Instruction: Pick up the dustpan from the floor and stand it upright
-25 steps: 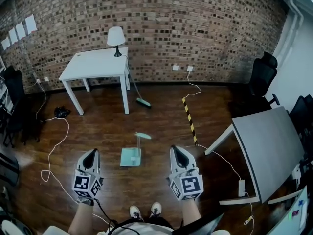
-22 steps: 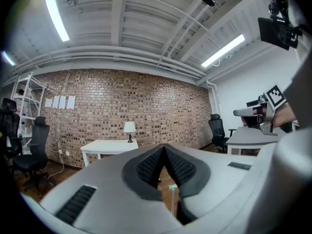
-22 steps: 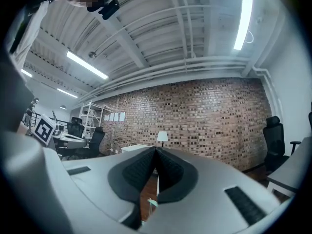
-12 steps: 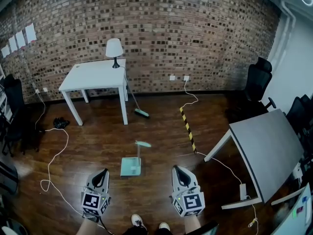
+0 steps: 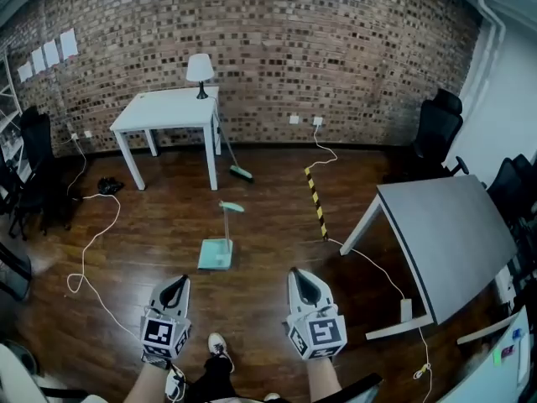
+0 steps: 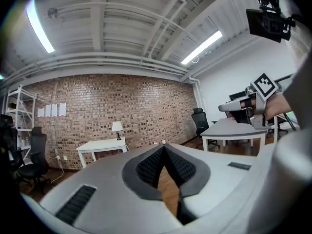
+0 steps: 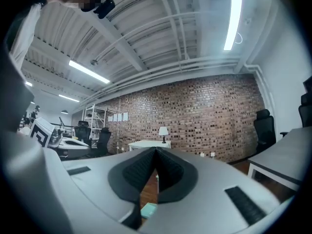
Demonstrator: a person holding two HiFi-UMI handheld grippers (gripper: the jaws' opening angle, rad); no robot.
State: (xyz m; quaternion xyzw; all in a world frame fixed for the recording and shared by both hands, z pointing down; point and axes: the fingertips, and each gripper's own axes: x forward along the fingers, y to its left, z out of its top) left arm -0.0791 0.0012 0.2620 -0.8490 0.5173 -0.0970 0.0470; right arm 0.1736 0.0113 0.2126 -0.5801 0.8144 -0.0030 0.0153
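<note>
Mint dustpan [image 5: 216,253], white table [image 5: 168,110].

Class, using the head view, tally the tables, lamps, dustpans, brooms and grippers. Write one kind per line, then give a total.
tables: 2 (white table, grey table)
lamp: 1
dustpan: 1
broom: 1
grippers: 2 (left gripper, right gripper)
total: 7

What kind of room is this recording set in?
Probably an office or lab workspace: a brick wall, black office chairs, a white table with a lamp, and a grey desk.
</note>
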